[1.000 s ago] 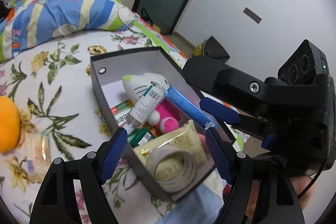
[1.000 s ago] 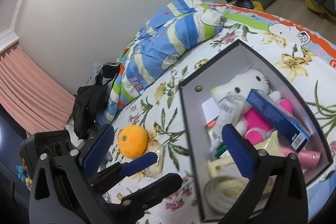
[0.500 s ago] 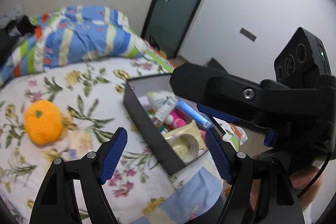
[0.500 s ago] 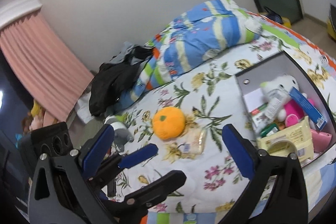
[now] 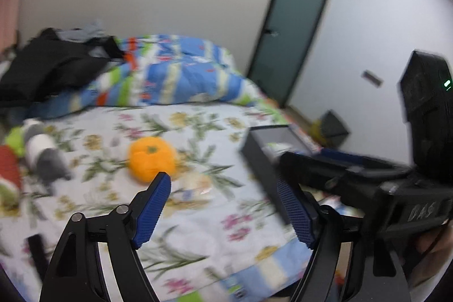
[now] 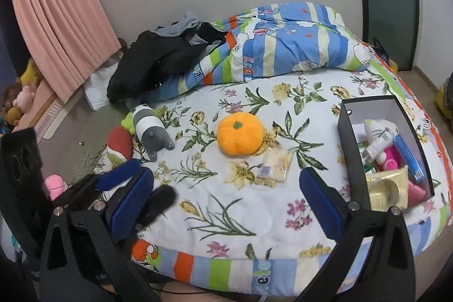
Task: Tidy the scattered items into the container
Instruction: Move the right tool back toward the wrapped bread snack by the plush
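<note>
Now both grippers have pulled back from the box and risen: a second ago the box filled each view just under the jaws, and at this moment the whole bed (image 6: 240, 220) is visible. The left gripper (image 5: 226, 205) has its jaws spread with nothing between them, and they have just been opening a little more. The right gripper (image 6: 226, 197) is also spread wide and empty. I judge that one drop into the box is finished and the hands are free to look for the next item.

Nearest in front of the right gripper, just beyond its open jaws, lies a clear packet (image 6: 276, 164) flat on the bed cover. Touching its far edge is the pumpkin toy (image 6: 240, 137). Further left, well apart, lie a grey striped toy (image 6: 150, 129) and a red one (image 6: 120, 142). The box (image 6: 352, 157) stands at the right edge of the bed, already holding many things.
</note>
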{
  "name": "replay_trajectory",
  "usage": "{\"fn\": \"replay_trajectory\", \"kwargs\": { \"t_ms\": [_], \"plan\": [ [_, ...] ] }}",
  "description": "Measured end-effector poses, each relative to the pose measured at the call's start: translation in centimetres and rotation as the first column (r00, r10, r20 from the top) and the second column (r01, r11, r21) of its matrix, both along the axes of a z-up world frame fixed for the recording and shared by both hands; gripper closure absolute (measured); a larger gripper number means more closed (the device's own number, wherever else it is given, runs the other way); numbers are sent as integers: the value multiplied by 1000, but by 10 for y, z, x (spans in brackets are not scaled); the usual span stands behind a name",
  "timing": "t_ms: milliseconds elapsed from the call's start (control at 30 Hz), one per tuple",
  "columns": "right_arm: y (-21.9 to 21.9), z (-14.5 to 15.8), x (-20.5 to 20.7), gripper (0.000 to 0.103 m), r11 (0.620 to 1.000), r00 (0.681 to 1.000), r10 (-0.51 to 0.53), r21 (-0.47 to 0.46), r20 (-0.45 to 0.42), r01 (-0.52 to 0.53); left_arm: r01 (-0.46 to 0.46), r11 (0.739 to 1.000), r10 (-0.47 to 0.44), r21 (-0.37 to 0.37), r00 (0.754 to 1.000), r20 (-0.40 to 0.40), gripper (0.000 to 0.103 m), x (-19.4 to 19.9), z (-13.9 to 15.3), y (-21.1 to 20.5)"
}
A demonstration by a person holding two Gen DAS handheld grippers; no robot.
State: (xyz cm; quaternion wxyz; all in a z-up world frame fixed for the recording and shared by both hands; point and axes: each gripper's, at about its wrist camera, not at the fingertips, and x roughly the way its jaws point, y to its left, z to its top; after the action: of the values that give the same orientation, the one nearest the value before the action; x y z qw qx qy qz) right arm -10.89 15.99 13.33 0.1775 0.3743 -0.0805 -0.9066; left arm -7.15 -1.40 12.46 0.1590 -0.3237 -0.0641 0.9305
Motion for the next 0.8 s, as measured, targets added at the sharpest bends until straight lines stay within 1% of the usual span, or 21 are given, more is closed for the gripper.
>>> {"fn": "replay_trajectory", "kwargs": {
  "t_ms": [33,100,167,233,267,333,400,467,500,533,633,700,800],
  "plan": [
    [-4,1,4,0,999,1000,-20,32,-7,20,-34,999,34,-23,999,-4,23,5,0,-9],
    [-14,1,9,0,989,998,-58,133,-23,61,-96,993,96,-61,995,-10,23,13,-4,-28],
    [-24,-8,9,0,969,997,-69,237,-18,71,-134,989,135,-63,991,1,23,16,-11,-46],
    [-25,-19,6,0,958,996,-89,275,-1,86,-166,985,168,-57,985,28,23,17,-21,-62],
    [-24,-27,5,0,959,996,-92,270,11,86,-181,982,184,-54,982,45,23,16,-28,-69],
    [-17,-42,1,0,974,995,-89,212,33,80,-208,977,211,-42,974,83,23,14,-40,-81],
    [-8,-57,-4,0,988,994,-93,126,60,85,-231,973,232,-24,965,125,23,10,-56,-92],
    [0,-79,-9,0,998,992,-65,30,105,62,-242,970,243,-21,957,158,23,6,-70,-97],
    [-1,-89,-9,0,999,990,-52,18,132,50,-246,969,247,-24,953,178,23,4,-79,-98],
    [-1,-104,-12,0,999,984,-44,32,170,40,-247,969,247,-26,950,193,23,2,-86,-99],
    [-4,-130,-19,0,997,977,-59,61,203,47,-244,970,242,-24,941,237,23,-8,-106,-97],
    [2,-143,-22,0,997,973,-80,32,215,75,-237,971,235,-26,936,262,23,-15,-119,-93],
    [14,-162,-30,0,994,962,-93,-35,258,106,-221,975,218,-24,931,292,23,-25,-134,-87]
  ]
}}
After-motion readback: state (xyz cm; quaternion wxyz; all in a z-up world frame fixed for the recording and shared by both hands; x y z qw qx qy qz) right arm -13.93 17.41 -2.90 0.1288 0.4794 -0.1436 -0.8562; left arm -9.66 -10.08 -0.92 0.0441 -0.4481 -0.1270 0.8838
